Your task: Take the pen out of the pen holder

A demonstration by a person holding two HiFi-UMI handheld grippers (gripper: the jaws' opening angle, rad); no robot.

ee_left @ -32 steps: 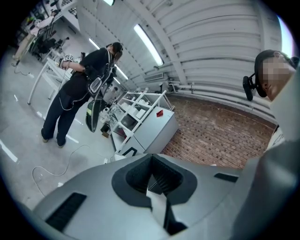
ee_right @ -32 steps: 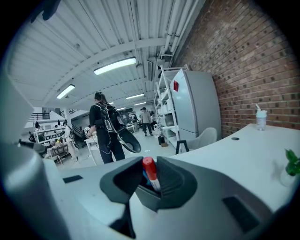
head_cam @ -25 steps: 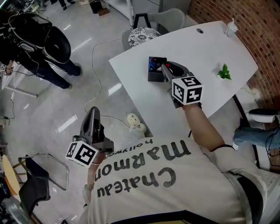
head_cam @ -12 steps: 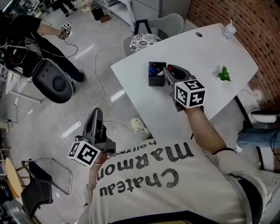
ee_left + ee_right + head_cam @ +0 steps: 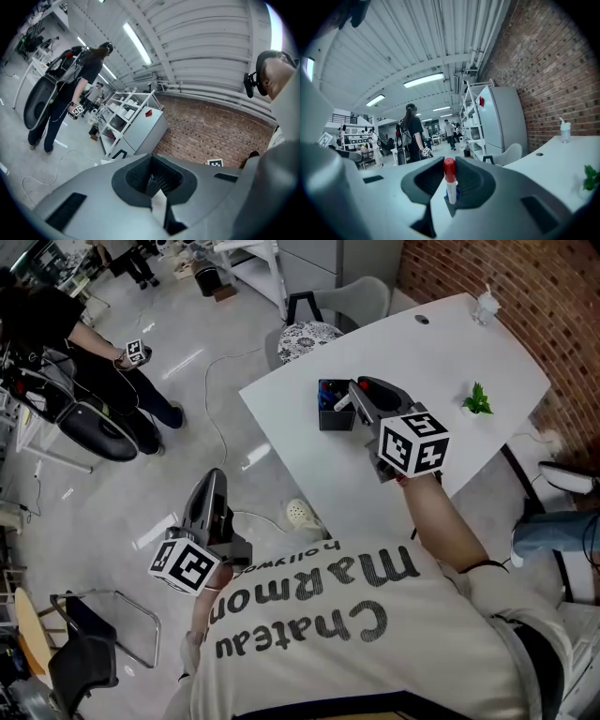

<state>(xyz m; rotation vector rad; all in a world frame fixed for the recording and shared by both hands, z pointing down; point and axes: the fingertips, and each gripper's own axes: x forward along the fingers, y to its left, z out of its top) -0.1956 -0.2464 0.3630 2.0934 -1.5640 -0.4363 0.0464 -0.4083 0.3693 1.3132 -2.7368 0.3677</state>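
The black pen holder [image 5: 333, 407] stands on the white table [image 5: 487, 357] near its left edge. My right gripper [image 5: 350, 397] hovers just right of and above the holder, shut on a white pen with a red cap [image 5: 449, 180]. In the right gripper view [image 5: 450, 187] that pen stands upright between the jaws, red cap on top. In the head view only a pale sliver of the pen [image 5: 343, 402] shows. My left gripper [image 5: 207, 491] hangs over the floor, left of the table; in its own view [image 5: 152, 185] the jaws are together with nothing between them.
A small green plant [image 5: 478, 397] sits on the table's right part and a white bottle [image 5: 485, 304] at its far corner. A grey chair [image 5: 342, 298] stands behind the table. A person [image 5: 56, 329] stands at upper left, near cables [image 5: 214, 418] on the floor.
My right gripper has risen a little by the holder, with the pen still in it. The left gripper has stayed about where it was. The person at upper left has shifted.
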